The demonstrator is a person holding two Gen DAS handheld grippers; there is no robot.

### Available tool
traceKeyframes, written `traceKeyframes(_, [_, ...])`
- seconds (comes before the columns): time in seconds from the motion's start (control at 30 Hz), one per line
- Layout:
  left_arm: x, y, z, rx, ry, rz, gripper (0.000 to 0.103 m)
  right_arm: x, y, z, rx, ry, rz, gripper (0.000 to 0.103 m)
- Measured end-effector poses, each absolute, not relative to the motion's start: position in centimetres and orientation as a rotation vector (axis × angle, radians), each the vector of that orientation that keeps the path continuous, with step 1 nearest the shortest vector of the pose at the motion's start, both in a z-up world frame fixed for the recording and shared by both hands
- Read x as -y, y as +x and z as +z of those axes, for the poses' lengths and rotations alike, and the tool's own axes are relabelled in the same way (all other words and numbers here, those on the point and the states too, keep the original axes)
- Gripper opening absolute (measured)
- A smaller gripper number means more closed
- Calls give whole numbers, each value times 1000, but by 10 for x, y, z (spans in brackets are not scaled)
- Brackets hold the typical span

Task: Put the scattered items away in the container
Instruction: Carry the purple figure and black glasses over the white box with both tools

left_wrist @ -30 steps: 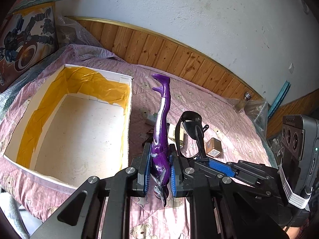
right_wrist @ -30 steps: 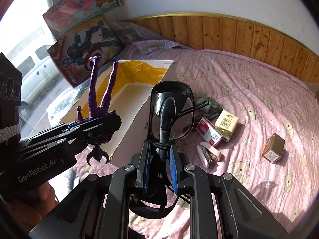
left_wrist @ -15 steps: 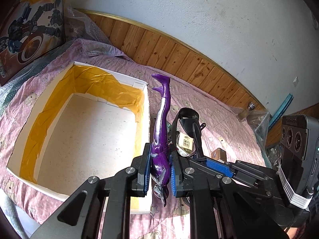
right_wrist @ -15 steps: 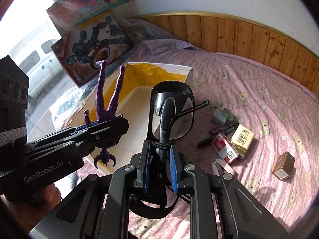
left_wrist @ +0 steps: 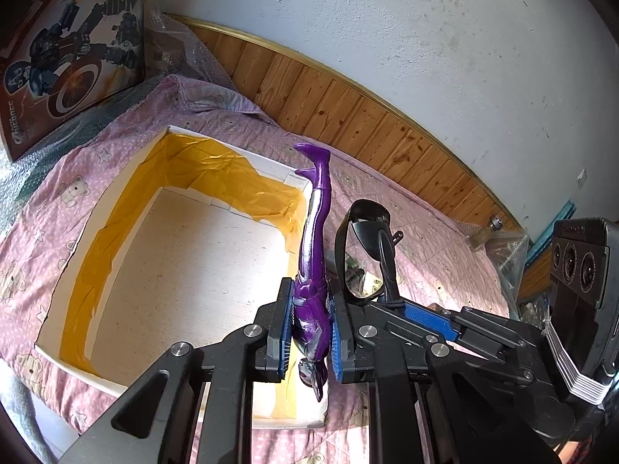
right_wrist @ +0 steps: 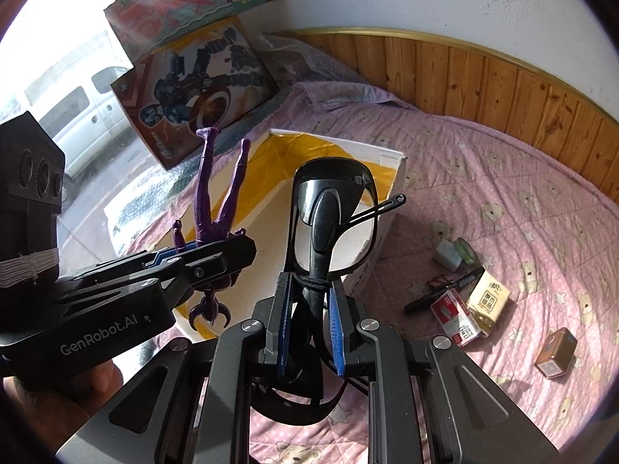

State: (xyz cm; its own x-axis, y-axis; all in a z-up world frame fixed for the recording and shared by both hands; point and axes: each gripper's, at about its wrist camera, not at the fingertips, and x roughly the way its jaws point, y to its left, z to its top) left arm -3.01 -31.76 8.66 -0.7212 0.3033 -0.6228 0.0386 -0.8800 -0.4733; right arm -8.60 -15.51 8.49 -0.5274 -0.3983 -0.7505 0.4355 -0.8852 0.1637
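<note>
My left gripper [left_wrist: 308, 328] is shut on a purple toy figure [left_wrist: 314, 232], held head down with its legs pointing up, over the right rim of the white box [left_wrist: 228, 154] lined with yellow tape. My right gripper [right_wrist: 309, 326] is shut on a pair of black glasses [right_wrist: 332, 216], just beside the box's near right corner. In the right wrist view the left gripper [right_wrist: 209, 259] with the figure [right_wrist: 216, 201] hangs above the box [right_wrist: 390, 156]. Inside, the box shows only its bare white floor.
On the pink bear-print bedspread [right_wrist: 522, 201] to the right lie a black pen [right_wrist: 445, 290], a red-and-white pack [right_wrist: 460, 319], a tan tissue pack [right_wrist: 487, 299], a brown carton [right_wrist: 557, 352] and a small pale box [right_wrist: 448, 253]. Toy boxes [left_wrist: 73, 62] lean behind the container. A wood-panelled wall [left_wrist: 367, 116] runs along the back.
Both grippers have moved left toward the white box with their loads. The purple figure now sits over the box's right rim; the glasses have drawn up beside it.
</note>
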Motion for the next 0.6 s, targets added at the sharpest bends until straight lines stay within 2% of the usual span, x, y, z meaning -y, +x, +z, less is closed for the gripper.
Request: traceKeyframes(0.6, [367,-60,81,786,-1183,2717,17,197,-132,90,-108,1178,-2316,18])
